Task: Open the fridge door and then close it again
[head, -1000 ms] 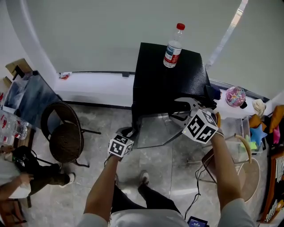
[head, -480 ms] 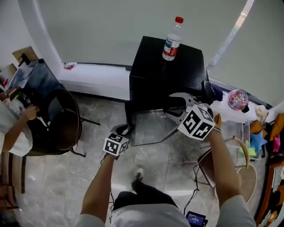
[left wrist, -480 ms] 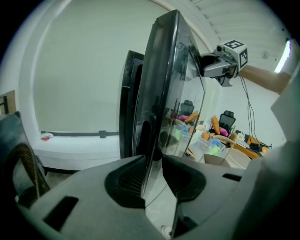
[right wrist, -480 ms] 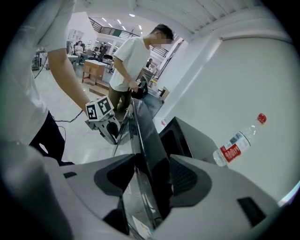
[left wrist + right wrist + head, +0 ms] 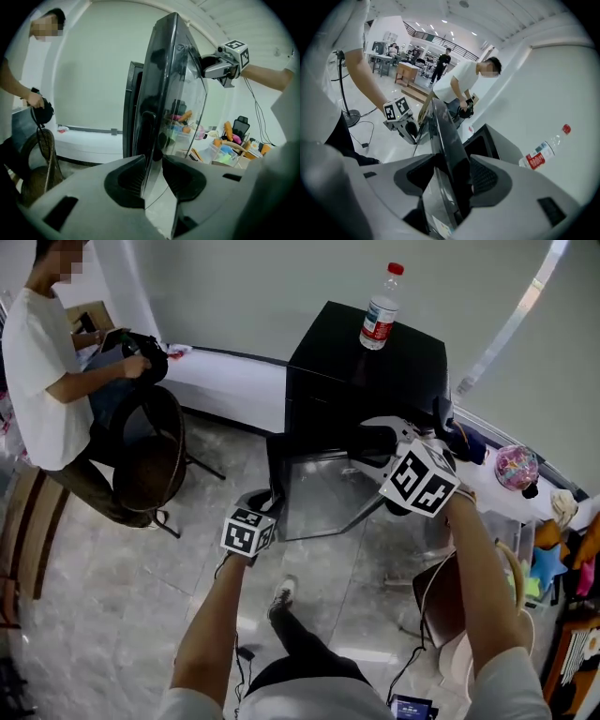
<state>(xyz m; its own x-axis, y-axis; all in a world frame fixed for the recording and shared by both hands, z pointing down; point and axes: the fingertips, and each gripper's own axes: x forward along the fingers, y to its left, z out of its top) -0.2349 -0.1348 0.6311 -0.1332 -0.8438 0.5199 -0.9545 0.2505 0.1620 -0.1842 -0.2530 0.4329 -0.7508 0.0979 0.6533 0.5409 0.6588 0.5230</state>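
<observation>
The small black fridge [image 5: 366,371] stands against the wall with its glass door [image 5: 323,493] swung open toward me. My left gripper [image 5: 262,502] is shut on the door's lower free edge; in the left gripper view the thin door edge [image 5: 159,140] runs between the pads of the left gripper [image 5: 152,161]. My right gripper [image 5: 372,442] is shut on the door's thicker top edge [image 5: 447,140], with the pads of the right gripper [image 5: 452,176] pressed on both sides. Each gripper shows in the other's view: right gripper [image 5: 220,68], left gripper [image 5: 405,124].
A water bottle [image 5: 380,310] stands on the fridge top. A round dark chair [image 5: 150,470] and a standing person [image 5: 42,362] are at the left. A white ledge [image 5: 234,385] runs along the wall. A pink ball [image 5: 516,468] and clutter lie at the right.
Both grippers have shifted sideways a little with the door held between them. The person at the left has stood up beside the chair.
</observation>
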